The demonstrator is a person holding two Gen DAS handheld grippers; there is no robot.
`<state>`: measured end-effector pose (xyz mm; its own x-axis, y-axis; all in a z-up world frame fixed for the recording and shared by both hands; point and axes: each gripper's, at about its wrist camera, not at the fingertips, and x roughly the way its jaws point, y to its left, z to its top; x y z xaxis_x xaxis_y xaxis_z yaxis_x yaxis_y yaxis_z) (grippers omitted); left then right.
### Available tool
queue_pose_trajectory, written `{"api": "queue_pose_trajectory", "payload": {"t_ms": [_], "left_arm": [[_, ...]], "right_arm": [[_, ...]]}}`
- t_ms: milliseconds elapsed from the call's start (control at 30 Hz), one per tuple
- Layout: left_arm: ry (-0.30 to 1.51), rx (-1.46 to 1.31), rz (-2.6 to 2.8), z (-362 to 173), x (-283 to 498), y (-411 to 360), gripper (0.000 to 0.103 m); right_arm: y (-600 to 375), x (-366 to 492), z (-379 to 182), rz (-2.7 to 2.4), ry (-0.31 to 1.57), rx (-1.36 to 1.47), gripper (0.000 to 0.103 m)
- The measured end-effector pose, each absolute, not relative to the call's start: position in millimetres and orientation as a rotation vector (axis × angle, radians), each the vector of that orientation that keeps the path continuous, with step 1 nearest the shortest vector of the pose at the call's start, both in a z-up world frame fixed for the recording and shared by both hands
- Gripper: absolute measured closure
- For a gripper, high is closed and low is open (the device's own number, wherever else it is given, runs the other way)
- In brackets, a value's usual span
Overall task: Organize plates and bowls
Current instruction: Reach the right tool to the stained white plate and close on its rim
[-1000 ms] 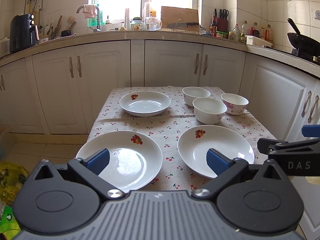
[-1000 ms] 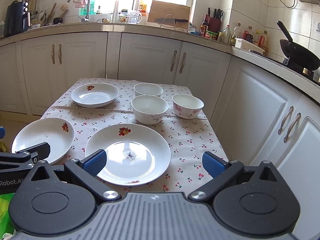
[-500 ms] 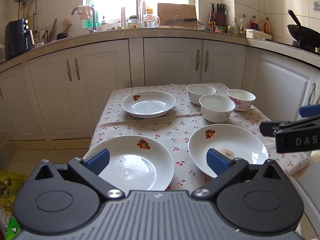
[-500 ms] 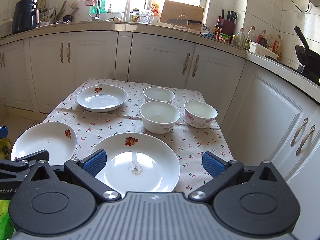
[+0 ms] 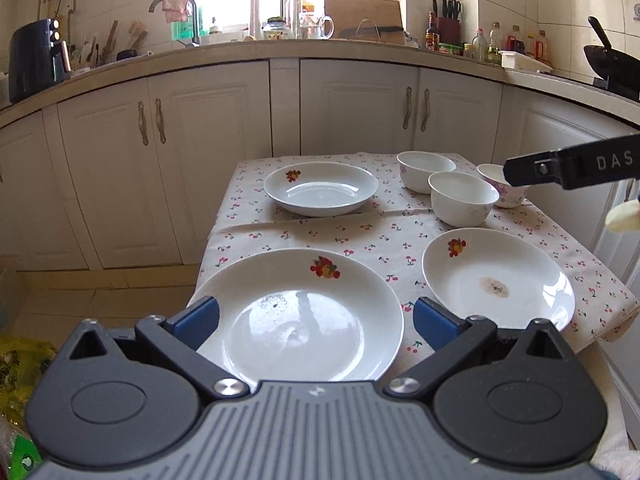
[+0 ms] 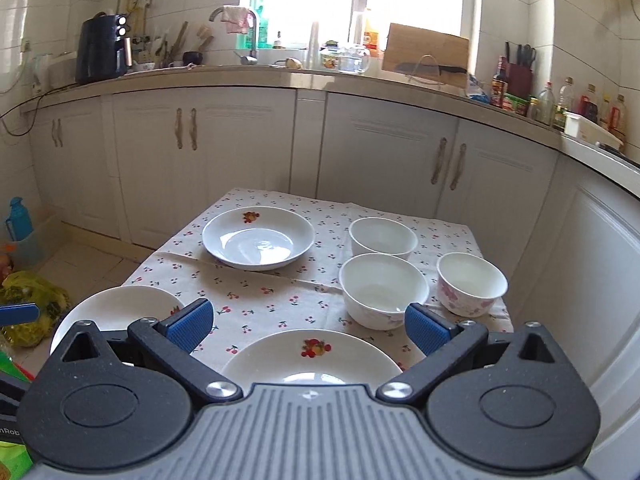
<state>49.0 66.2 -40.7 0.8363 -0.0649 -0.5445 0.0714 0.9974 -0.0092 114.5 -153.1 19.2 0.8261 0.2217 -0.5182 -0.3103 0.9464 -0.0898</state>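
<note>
Three white plates with fruit prints lie on the cherry-print tablecloth: near left [image 5: 304, 312], near right [image 5: 498, 276] and far [image 5: 320, 188]. Three bowls stand at the back right: two white [image 5: 426, 166] [image 5: 462, 198] and one pink-flowered [image 5: 506, 194]. My left gripper [image 5: 314, 318] is open and empty over the near left plate. My right gripper [image 6: 308, 326] is open and empty above the near right plate [image 6: 312, 354], with the bowls [image 6: 382, 292] [image 6: 472, 284] [image 6: 382, 236] just ahead. Its finger [image 5: 568, 164] shows in the left wrist view.
White cabinets [image 5: 224, 152] and a counter with a sink tap [image 6: 236, 20], an air fryer [image 6: 104, 48] and bottles surround the small table. A wok [image 5: 612, 64] sits at the right. Bags [image 6: 28, 304] lie on the floor at the left.
Both grippers moved forward and closer over the table. The right gripper rose and tilted up, now nearer the bowls. Both stay open.
</note>
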Motion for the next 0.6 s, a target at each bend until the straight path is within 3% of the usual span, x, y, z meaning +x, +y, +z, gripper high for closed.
{"api": "queue_pose_trajectory", "payload": {"t_ms": [200, 600], "left_arm": [[0.662, -0.091, -0.158, -58, 46, 96, 0.001], [0.708, 0.023, -0.202, -93, 42, 128, 0.001]], "right_arm": [[-127, 126, 12, 0.436, 0.539, -0.182, 0.000], [-82, 166, -23, 0.650, 0.710, -0.174, 0.000]]}}
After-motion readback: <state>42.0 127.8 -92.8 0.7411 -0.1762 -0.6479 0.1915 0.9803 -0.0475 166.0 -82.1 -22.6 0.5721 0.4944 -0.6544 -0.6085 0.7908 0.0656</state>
